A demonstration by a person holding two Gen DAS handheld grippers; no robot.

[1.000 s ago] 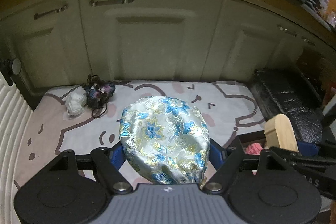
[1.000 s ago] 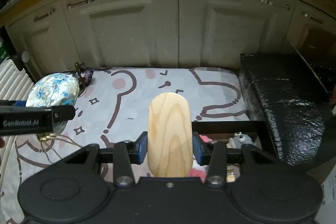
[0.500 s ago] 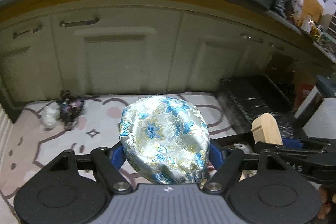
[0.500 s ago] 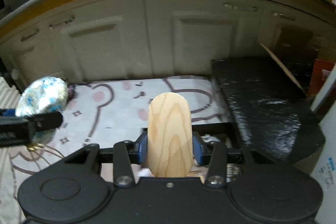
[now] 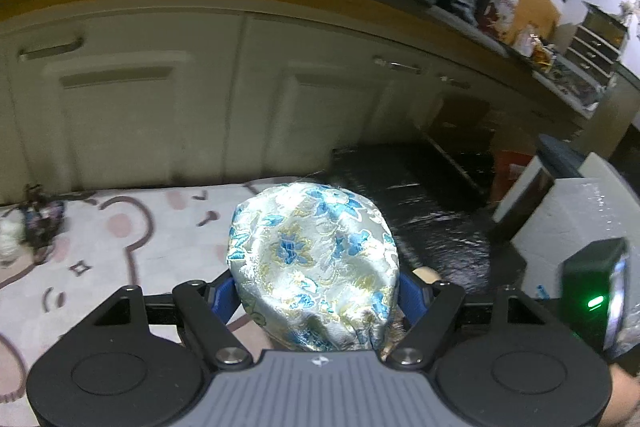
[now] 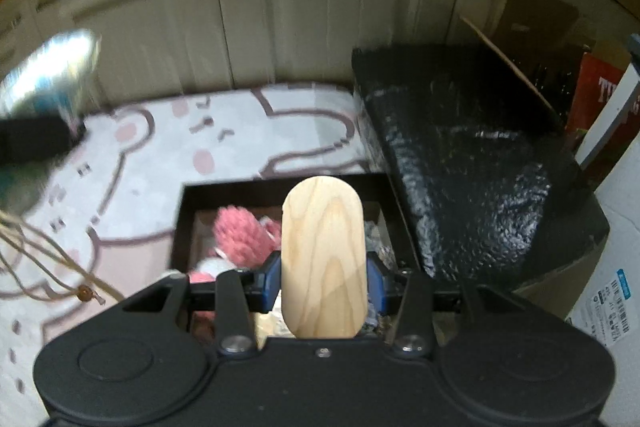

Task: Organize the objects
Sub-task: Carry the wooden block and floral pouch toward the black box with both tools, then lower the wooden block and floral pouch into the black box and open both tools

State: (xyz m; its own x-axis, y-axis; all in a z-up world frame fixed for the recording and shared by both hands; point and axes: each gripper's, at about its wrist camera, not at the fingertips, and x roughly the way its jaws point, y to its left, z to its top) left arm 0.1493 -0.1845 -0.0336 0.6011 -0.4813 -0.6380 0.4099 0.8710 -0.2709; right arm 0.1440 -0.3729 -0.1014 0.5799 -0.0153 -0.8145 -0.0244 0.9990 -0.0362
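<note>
My left gripper (image 5: 314,293) is shut on a silky pouch with blue flowers (image 5: 314,259), held above the patterned mat (image 5: 132,227). The pouch shows blurred at the left of the right wrist view (image 6: 52,67), its tan cord (image 6: 44,263) hanging down. My right gripper (image 6: 323,277) is shut on a rounded wooden block (image 6: 323,259), held just over an open black box (image 6: 280,185) holding a pink fluffy item (image 6: 240,239) and other small things.
A black textured lid or case (image 6: 472,163) lies right of the box. Cream cabinet doors (image 5: 160,99) stand behind the mat. A dark hair tie and white puff (image 5: 36,223) lie at the mat's far left. White boxes (image 5: 580,211) stand on the right.
Both grippers have swung right and forward. The black box now sits directly under the wooden block, and the pouch has moved toward the box side of the mat.
</note>
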